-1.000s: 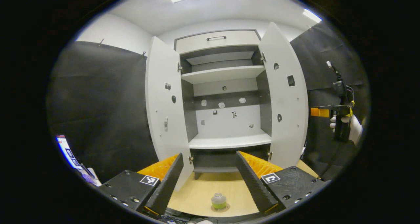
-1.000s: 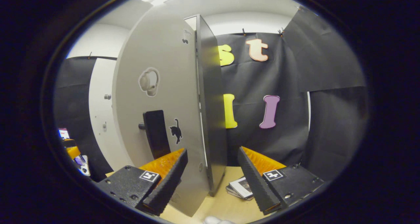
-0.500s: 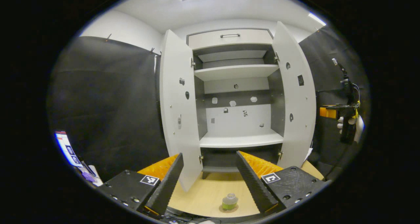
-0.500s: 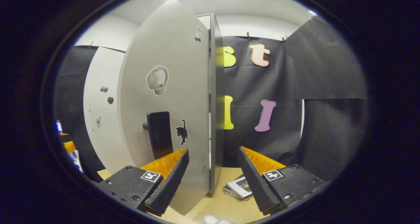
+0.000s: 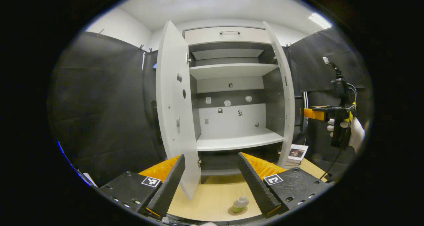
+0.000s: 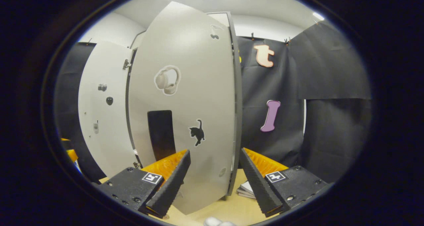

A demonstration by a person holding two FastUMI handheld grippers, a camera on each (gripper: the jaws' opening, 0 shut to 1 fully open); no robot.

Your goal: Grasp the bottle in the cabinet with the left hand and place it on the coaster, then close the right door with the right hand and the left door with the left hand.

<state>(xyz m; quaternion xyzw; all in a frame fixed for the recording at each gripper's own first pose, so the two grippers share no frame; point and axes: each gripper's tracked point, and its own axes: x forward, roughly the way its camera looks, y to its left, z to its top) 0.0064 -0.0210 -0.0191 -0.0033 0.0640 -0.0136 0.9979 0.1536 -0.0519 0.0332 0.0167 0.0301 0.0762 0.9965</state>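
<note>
The small green bottle (image 5: 239,204) stands on the round coaster (image 5: 236,211) on the wooden table, low between my left gripper's fingers and apart from them. My left gripper (image 5: 211,156) is open and empty, facing the open cabinet (image 5: 232,87). The left door (image 5: 172,103) stands wide open. The right door (image 5: 286,97) appears nearly edge-on, partly swung in. My right gripper (image 6: 214,151) is open, close to that door's outer face (image 6: 188,87), with the door's free edge between its fingers. In the left gripper view it (image 5: 313,113) is held by a gloved hand (image 5: 356,135).
The cabinet shelves (image 5: 240,141) are bare. A black handle (image 6: 160,133) sits on the right door's outer face. A small stack of books (image 6: 246,189) lies on the table (image 5: 212,196) beside the cabinet's right side. Black cloth walls close in both sides.
The right door has swung from wide open towards the cabinet, and my right gripper has followed its outer face. My left gripper has shifted slightly; the bottle now appears further right below it.
</note>
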